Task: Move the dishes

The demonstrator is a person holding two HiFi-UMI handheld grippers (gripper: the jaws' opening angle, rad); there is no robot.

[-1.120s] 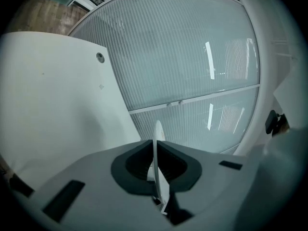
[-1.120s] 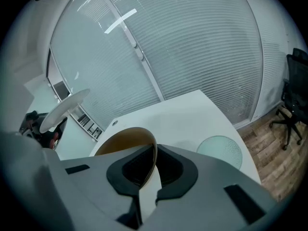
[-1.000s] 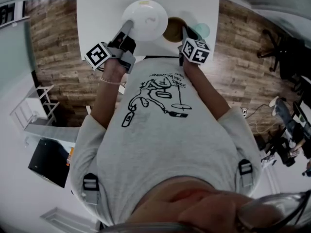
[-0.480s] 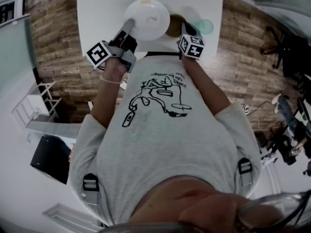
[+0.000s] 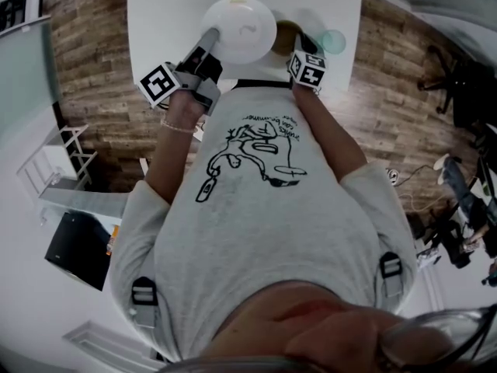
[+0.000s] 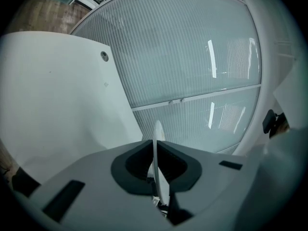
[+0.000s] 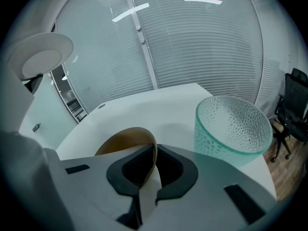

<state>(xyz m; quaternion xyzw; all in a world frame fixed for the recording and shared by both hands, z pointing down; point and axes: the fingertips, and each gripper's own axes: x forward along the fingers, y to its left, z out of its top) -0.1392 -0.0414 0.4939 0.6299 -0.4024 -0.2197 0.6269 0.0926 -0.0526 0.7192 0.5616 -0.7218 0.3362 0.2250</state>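
A white plate [image 5: 239,22] is held over the white table [image 5: 167,6] by my left gripper [image 5: 208,40], which is shut on its near rim. In the left gripper view the plate [image 6: 157,134] shows edge-on, pinched between the jaws of the left gripper [image 6: 156,153]. From the right gripper view the plate [image 7: 41,56] hangs high at upper left. A brown bowl [image 5: 284,36] sits beside it, partly hidden by the plate. My right gripper [image 5: 301,47] is shut on the rim of the brown bowl [image 7: 120,139], as the right gripper [image 7: 150,166] view shows.
A pale green textured glass bowl [image 7: 234,129] stands on the table just right of the brown bowl, also the glass bowl [image 5: 331,42]. Frosted glass walls [image 6: 192,57] rise behind the table. Wood floor [image 5: 85,61] lies on both sides, with a black office chair [image 7: 293,88] at right.
Both grippers have shifted a little farther over the table. The white plate has moved slightly up and to the right and now covers more of the brown bowl.
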